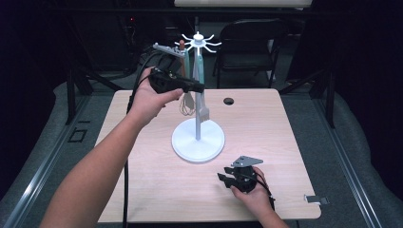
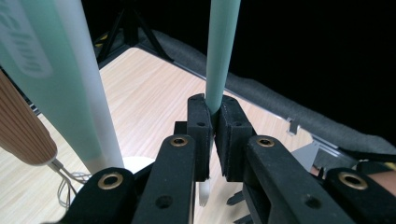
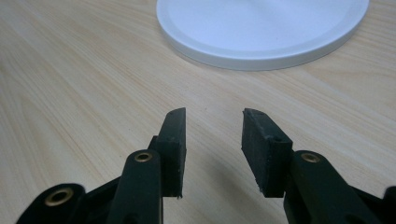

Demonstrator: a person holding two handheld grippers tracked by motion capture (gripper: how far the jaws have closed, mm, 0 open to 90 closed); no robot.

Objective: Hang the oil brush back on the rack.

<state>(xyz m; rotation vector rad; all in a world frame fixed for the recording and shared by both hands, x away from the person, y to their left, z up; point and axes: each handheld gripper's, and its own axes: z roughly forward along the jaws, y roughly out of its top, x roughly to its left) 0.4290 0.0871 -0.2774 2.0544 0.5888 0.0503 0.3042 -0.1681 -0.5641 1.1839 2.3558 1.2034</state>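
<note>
A white utensil stand (image 1: 198, 140) rises mid-table, with a hub of hooks (image 1: 198, 40) on top. From it hangs a mint-green-handled utensil (image 1: 201, 71) ending in a pale brush head (image 1: 204, 113). Beside that hangs a wooden-handled whisk (image 1: 187, 105). My left gripper (image 1: 198, 87) is raised and shut on the green handle (image 2: 223, 46), gripping it between the pads (image 2: 214, 126). The stand's pole (image 2: 91, 88) and the whisk's wooden handle (image 2: 21, 133) lie to their left. My right gripper (image 1: 227, 176) rests low near the front edge, open and empty (image 3: 212, 140), facing the stand's round base (image 3: 261, 28).
A black cable hole (image 1: 229, 101) sits in the light wooden table (image 1: 266, 128) behind the stand. A small metal clip (image 1: 317, 199) lies at the front right corner. A dark folding chair (image 1: 252, 42) stands beyond the far edge.
</note>
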